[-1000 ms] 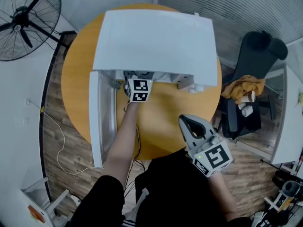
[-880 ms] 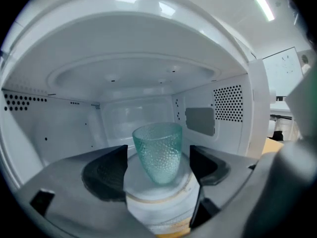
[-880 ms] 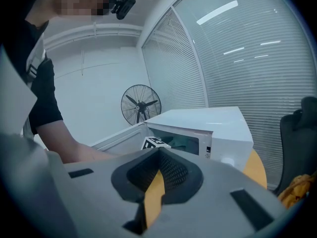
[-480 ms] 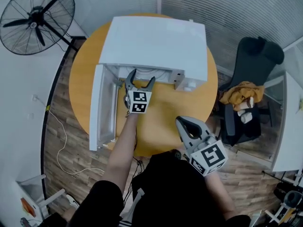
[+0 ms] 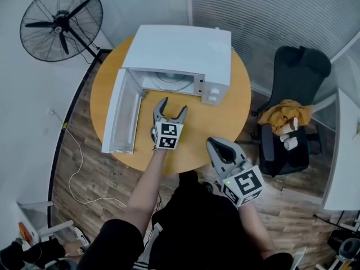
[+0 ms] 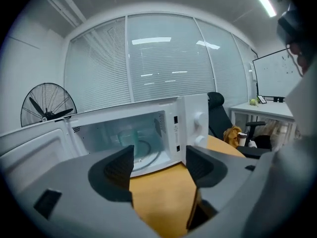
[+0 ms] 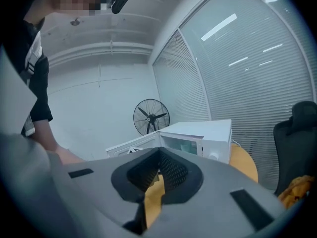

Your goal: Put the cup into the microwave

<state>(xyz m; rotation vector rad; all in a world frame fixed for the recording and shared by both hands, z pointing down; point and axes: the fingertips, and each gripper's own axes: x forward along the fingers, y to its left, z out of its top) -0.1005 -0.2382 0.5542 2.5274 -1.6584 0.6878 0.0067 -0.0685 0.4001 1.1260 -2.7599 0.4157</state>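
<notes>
A white microwave (image 5: 180, 46) stands on the round yellow table (image 5: 225, 114) with its door (image 5: 121, 117) swung open to the left. In the left gripper view a pale see-through cup (image 6: 131, 137) stands inside the cavity on the turntable. My left gripper (image 5: 170, 108) hovers over the table in front of the opening. Its jaws are wide apart and closing, with nothing between them (image 6: 158, 160). My right gripper (image 5: 216, 145) is at the table's near edge, shut and empty (image 7: 159, 165). It points at the microwave (image 7: 203, 133) from farther back.
A standing fan (image 5: 62, 21) is on the floor at the far left. A black office chair (image 5: 298, 72) with an orange cloth and paper cups is on the right. A white cable (image 5: 76, 162) trails over the wooden floor. Blinds cover the windows behind the table.
My left gripper has come out of the microwave's opening and drawn back over the table. The right gripper has pulled back towards the person too.
</notes>
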